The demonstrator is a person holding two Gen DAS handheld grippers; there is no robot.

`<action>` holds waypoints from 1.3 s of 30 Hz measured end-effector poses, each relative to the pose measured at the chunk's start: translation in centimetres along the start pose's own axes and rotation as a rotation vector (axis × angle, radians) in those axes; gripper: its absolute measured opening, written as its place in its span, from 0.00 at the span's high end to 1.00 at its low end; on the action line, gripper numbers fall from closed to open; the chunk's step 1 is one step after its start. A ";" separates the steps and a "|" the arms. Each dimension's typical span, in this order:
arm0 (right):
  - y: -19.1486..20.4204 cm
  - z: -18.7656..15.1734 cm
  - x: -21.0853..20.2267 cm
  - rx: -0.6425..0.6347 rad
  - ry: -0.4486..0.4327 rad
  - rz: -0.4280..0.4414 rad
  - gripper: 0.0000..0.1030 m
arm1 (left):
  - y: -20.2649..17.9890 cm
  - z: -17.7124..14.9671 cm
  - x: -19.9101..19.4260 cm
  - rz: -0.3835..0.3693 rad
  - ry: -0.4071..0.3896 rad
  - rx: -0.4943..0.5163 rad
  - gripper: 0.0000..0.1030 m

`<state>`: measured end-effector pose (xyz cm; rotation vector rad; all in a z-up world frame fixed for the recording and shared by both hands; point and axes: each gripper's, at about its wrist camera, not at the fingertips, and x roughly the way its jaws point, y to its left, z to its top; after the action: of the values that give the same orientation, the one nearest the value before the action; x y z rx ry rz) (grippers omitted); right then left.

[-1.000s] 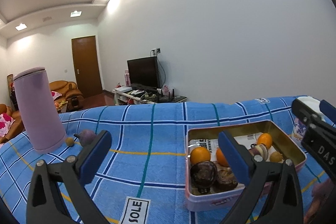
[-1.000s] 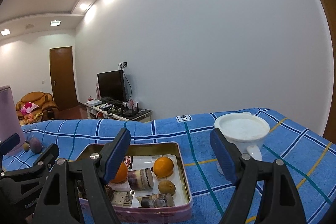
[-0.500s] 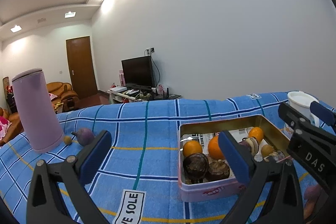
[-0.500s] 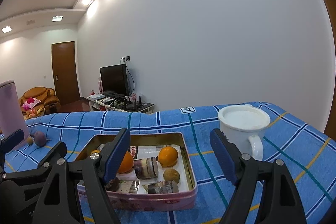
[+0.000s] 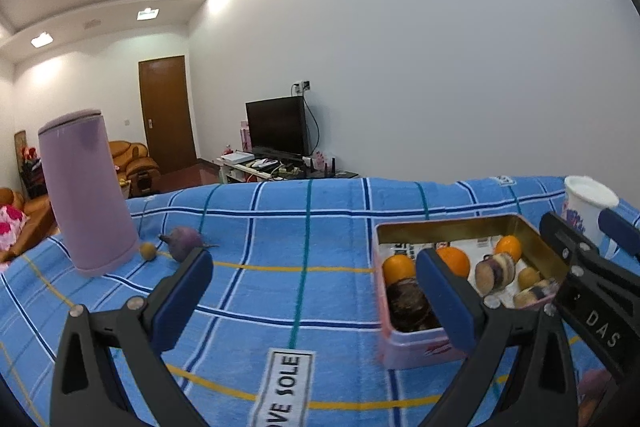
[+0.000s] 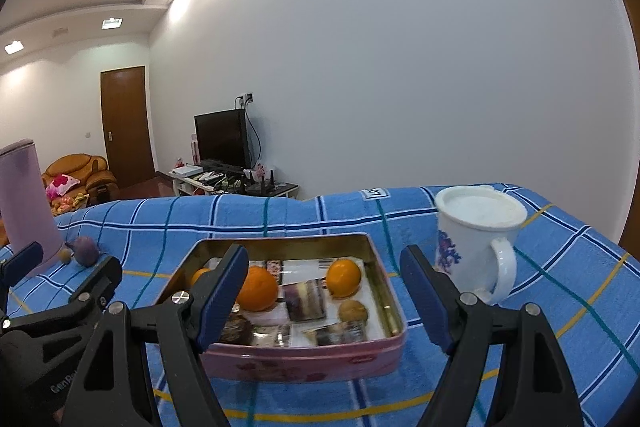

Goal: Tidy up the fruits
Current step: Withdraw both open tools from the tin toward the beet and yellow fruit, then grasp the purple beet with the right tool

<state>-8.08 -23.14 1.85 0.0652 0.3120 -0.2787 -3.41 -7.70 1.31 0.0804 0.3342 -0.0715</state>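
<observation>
Pink-sided and gold-lined, the tin [image 6: 304, 355] sits on the blue checked cloth [image 5: 280, 227] and already holds most of the fruit: oranges [image 6: 258, 289], a small brown fruit [image 6: 353, 311] and cut purple pieces [image 6: 306, 299]. Two items are not yet in it, by the look of things: a purple round fruit [image 5: 185, 247] and a small yellow one [image 5: 147, 251], both well apart from the tin, just beside the lilac flask [image 5: 88, 195]. A white mug [image 6: 476, 239] stands near the tin's other side. The left gripper [image 5: 314, 301] hovers with its jaws wide apart and nothing between them; the right gripper [image 6: 320, 297], above the tin's near edge, is equally spread and empty. I judge the job largely done, with those two strays left to collect.
</observation>
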 end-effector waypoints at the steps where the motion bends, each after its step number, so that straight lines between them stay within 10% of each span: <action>1: 0.6 -0.1 -0.1 -0.008 0.000 0.001 0.23 | 0.2 0.0 0.0 0.006 0.000 0.009 0.00; 30: 17.0 0.1 5.0 -0.066 0.121 0.251 0.22 | 17.8 0.2 6.1 0.271 0.133 -0.091 0.00; 39: 24.9 -0.5 8.9 -0.157 0.259 0.377 0.22 | 24.8 0.0 10.1 0.401 0.286 -0.176 0.00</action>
<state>6.89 -1.47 -0.91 0.0041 0.5689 0.1308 8.14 16.38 -0.37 -0.0186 0.6020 0.3700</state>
